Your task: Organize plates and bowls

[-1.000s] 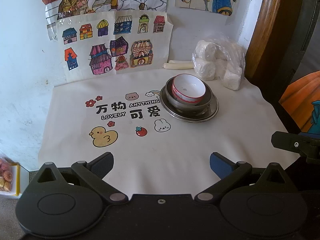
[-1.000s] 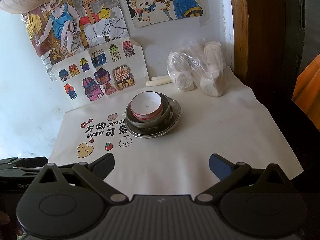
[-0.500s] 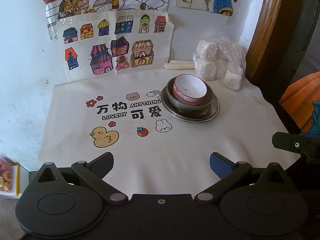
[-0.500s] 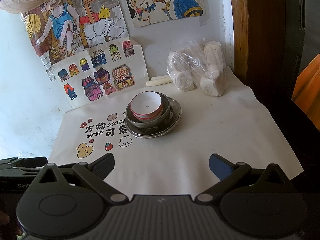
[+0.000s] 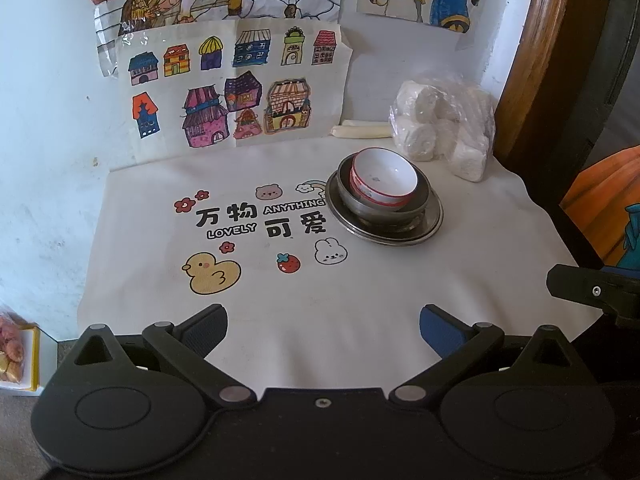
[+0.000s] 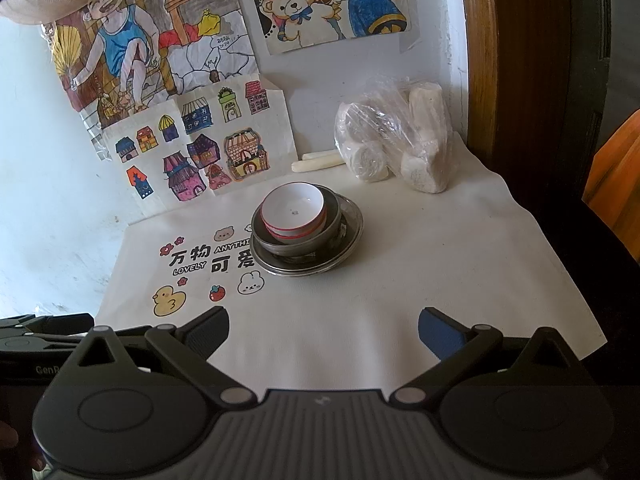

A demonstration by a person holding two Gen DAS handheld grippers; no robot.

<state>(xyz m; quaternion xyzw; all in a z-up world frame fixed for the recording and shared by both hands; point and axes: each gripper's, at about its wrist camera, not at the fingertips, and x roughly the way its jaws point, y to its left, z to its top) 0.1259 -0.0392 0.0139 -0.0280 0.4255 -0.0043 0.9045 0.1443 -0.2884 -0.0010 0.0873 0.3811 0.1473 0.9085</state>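
A white bowl with red rim stripes [image 5: 384, 178] [image 6: 293, 210] sits tilted inside a grey metal bowl [image 5: 416, 208] [image 6: 316, 240], which rests on a metal plate [image 5: 430, 224] [image 6: 350, 236]. The stack stands toward the back of a white printed cloth [image 5: 320, 292] [image 6: 420, 272]. My left gripper [image 5: 323, 326] is open and empty, well short of the stack at the cloth's near edge. Likewise open and empty, my right gripper [image 6: 323, 326] hangs over the near edge with the stack ahead of it and slightly left.
A clear bag of white rolls [image 5: 444, 128] [image 6: 396, 140] and a white stick [image 5: 362, 130] [image 6: 318, 160] lie behind the stack against the wall. Drawings [image 5: 236, 88] hang there. A dark wooden frame [image 6: 520, 80] borders the right side. A snack box [image 5: 16, 354] is low left.
Both grippers stayed open. The left view shifted slightly, so the stack sits a little further right and higher; the right view is nearly unchanged.
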